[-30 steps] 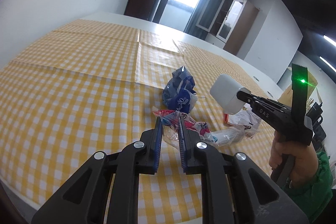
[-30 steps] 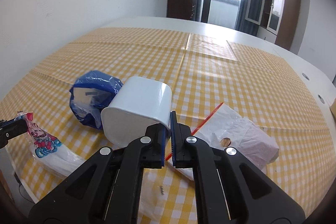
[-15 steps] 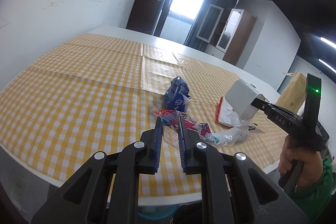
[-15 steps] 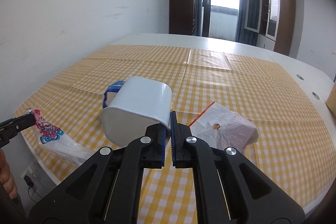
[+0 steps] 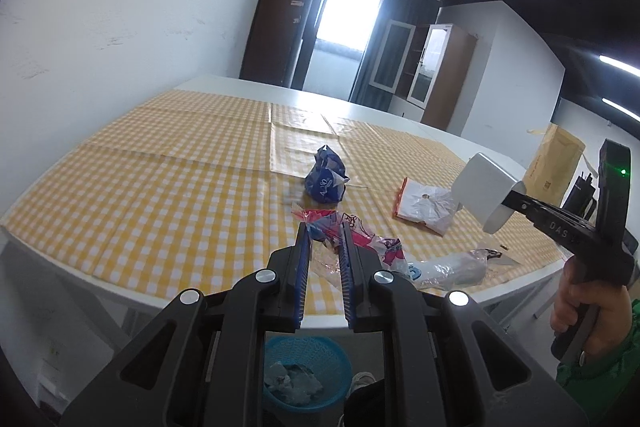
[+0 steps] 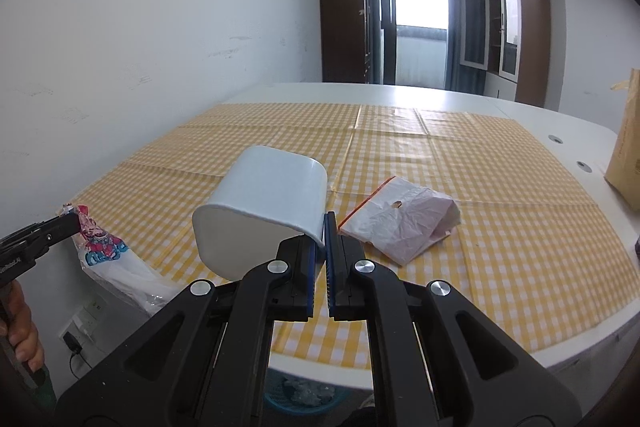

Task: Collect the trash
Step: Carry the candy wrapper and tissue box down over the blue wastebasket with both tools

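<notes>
My left gripper (image 5: 323,227) is shut on a clear plastic wrapper with pink and blue print (image 5: 376,247); it hangs off the fingers above the table's near edge and shows in the right wrist view (image 6: 104,251). My right gripper (image 6: 325,223) is shut on the rim of a white plastic tub (image 6: 260,211), held on its side in the air; the tub also shows in the left wrist view (image 5: 486,191). A crumpled blue bag (image 5: 326,179) and a white zip bag with a red strip (image 5: 424,203) (image 6: 400,223) lie on the yellow checked tablecloth (image 5: 160,179).
A blue mesh waste basket (image 5: 306,375) with crumpled trash stands on the floor below the table's near edge; it also shows in the right wrist view (image 6: 304,395). A brown paper bag (image 5: 556,159) stands at the table's right end. A white wall runs along the left.
Both grippers have pulled back and up from the table with their loads. The table edge and the waste basket below have come into view.
</notes>
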A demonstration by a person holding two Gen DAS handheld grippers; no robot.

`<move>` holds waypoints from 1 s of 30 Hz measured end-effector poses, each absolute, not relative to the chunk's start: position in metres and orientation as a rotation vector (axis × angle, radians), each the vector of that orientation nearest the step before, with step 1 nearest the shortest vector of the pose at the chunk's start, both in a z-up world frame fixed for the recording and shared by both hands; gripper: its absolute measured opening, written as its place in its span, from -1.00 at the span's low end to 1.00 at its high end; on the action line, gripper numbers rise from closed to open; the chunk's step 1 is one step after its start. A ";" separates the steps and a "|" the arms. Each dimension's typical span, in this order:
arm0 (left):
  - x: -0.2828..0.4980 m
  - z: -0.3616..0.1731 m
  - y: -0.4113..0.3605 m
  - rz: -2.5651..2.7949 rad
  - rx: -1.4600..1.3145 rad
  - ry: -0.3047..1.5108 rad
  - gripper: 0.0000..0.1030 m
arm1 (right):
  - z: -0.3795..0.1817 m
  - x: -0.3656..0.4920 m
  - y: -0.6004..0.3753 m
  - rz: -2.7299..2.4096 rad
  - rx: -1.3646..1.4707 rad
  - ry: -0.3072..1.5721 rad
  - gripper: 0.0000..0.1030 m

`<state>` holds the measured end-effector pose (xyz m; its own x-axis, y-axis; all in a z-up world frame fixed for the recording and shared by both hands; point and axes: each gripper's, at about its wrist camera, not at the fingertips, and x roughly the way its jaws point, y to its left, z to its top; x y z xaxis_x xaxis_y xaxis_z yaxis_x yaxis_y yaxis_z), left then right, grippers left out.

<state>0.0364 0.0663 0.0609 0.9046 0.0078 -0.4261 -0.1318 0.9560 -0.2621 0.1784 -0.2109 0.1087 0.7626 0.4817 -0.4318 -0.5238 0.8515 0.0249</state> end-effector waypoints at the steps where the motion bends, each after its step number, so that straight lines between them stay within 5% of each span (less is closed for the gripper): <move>1: 0.029 0.060 0.065 0.077 -0.287 0.435 -0.74 | 0.109 0.173 -0.214 0.553 -0.094 0.440 -0.93; 30: -0.013 -0.020 0.041 0.083 -0.191 0.606 -0.78 | 0.031 0.091 -0.249 0.636 -0.133 0.548 -0.94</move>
<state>-0.0132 0.0414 -0.0197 0.8193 0.0215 -0.5729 -0.1336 0.9790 -0.1543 0.0913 -0.2488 0.0306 0.6680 0.5279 -0.5245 -0.5966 0.8012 0.0466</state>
